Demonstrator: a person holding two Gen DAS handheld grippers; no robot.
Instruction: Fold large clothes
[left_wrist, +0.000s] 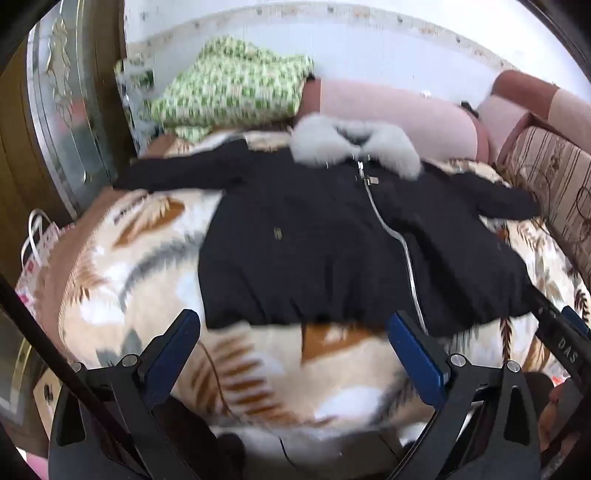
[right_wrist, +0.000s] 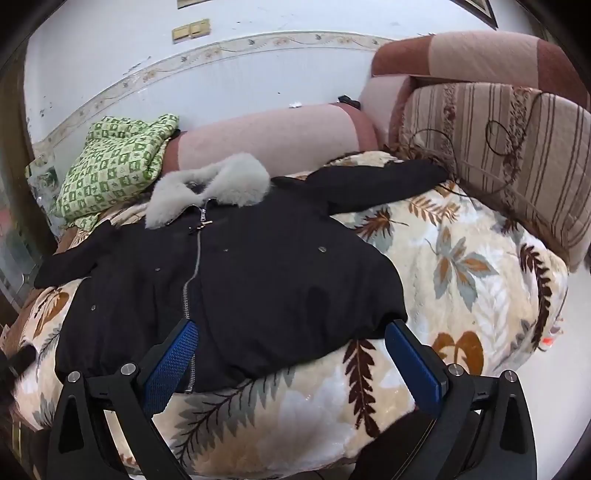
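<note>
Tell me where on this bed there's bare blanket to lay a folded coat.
Free: leaf blanket between the black coat and striped cushion, and the strip below the coat's hem. Crowded: the back, with fur collar, green cloth and pink bolster.

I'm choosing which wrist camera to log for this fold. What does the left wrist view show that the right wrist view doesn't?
Only the left wrist view shows the mirrored wooden door, the patterned paper bag with white handles and the other gripper's black body. Only the right wrist view shows the brass wall switches and the full striped cushion. Both show the black zipped coat with a grey fur collar, spread flat on the leaf-print blanket, and the green checked garment.
</note>
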